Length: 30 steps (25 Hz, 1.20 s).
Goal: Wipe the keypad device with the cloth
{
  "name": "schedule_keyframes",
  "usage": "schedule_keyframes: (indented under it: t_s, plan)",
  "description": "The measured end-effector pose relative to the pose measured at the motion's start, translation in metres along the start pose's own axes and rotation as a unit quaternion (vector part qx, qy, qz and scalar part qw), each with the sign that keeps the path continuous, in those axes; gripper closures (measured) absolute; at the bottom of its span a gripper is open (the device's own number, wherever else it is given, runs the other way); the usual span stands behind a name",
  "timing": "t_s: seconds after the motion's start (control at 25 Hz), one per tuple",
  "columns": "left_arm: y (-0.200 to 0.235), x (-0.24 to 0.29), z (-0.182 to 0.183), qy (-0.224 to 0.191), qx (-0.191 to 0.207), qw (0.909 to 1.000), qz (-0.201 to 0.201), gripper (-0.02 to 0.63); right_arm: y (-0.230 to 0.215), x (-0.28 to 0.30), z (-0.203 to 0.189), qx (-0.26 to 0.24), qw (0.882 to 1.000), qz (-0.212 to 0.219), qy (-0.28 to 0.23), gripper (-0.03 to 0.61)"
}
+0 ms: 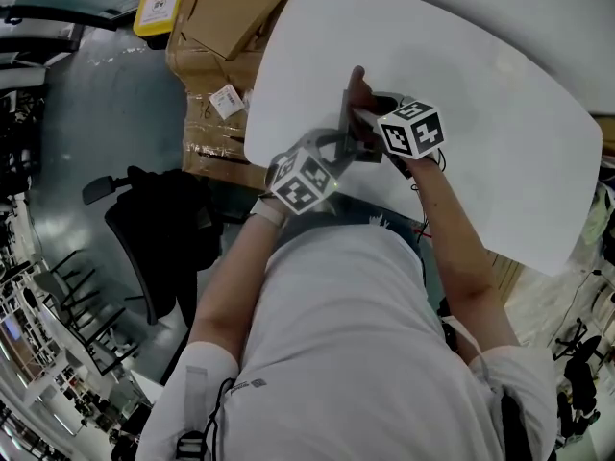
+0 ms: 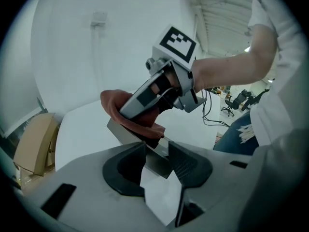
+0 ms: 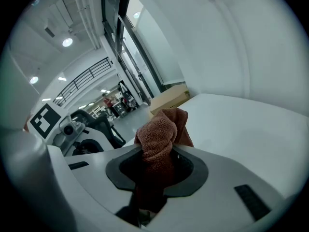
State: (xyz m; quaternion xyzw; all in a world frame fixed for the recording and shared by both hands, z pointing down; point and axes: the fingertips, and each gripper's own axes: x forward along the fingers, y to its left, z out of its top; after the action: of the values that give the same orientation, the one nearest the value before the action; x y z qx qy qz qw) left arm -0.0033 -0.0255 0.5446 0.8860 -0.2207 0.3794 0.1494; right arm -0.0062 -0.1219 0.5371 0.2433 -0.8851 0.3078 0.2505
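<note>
1. Left tongs [image 2: 157, 148] are pinched on one corner of the grey flat keypad slab [image 2: 121, 132]. In the left gripper view it sticks out tilted toward 11 o'clock, and looks to be up off the white rounded table [image 1: 480, 113]. Right tongs [image 3: 155, 153] are clamped on the bunched reddish-brown terry cloth [image 3: 157, 132].
2. Main worry: it's only a corner grip, with the jaws about as wide as they go. My guess is a hard push from the cloth levers the slab round or pops it out onto the table.
3. The cloth is a fat wad, so it could drag through the jaws instead of wiping.
4. Can't see any keys. Cloth and right tongs cover the slab's top, and in the head view the marker cubes [image 1: 413, 130] hide the contact.
5. Further out, brown cardboard boxes [image 1: 231, 27] sit at 10 o'clock, partly cut off by the table edge.
</note>
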Motion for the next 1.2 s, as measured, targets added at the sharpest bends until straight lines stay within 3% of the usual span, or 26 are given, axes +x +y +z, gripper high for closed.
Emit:
schedule_keyframes:
  t_s: [0.32,0.64,1.2]
  plan:
    - [0.0,-0.001,0.002,-0.017,-0.01,0.9998,-0.008,0.466,-0.003,0.003,-0.002,-0.028,0.999,-0.023,0.017,0.477]
    - [0.0,0.0,0.0,-0.023,-0.012,0.9996,-0.01,0.466,-0.008,0.005,-0.007,0.019,1.0,-0.01,0.001,0.477]
    - [0.001,0.0,0.0,-0.025,-0.015,0.9995,-0.006,0.468,-0.021,0.0,-0.017,0.055,0.998,-0.009,-0.023,0.477]
